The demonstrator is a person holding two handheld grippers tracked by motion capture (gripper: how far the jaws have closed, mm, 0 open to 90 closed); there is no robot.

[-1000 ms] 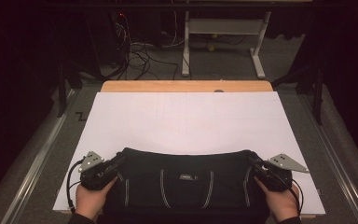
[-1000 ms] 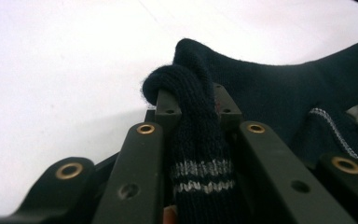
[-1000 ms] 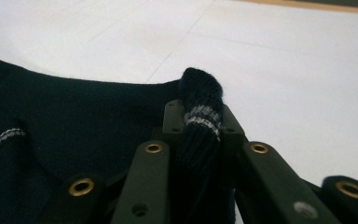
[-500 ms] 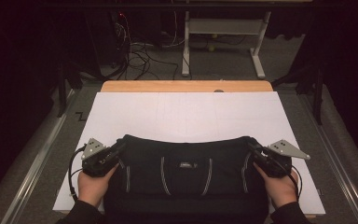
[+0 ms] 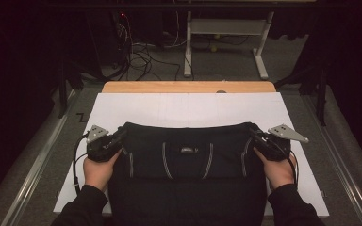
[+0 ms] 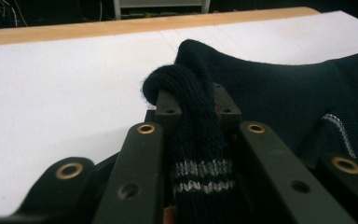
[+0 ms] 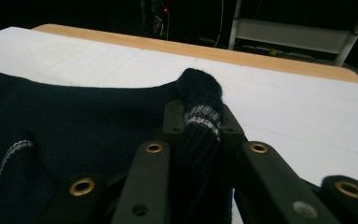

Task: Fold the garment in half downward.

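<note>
A dark navy knitted sweater with thin pale stripes [image 5: 188, 160] lies spread on the white sheet covering the wooden table [image 5: 188, 109], at its near edge. The left gripper [image 5: 119, 138] pinches its left corner, the right gripper [image 5: 253, 135] its right corner, both clenched on ribbed fabric.

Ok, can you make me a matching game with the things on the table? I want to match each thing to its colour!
Things:
1. sweater
2. table cover
3. table edge
4. stripes on the sweater

Colours:
A. light brown wood
B. white
C. grey-white
D. dark navy, almost black

Right pairs: 1-D, 2-B, 3-A, 4-C
</note>
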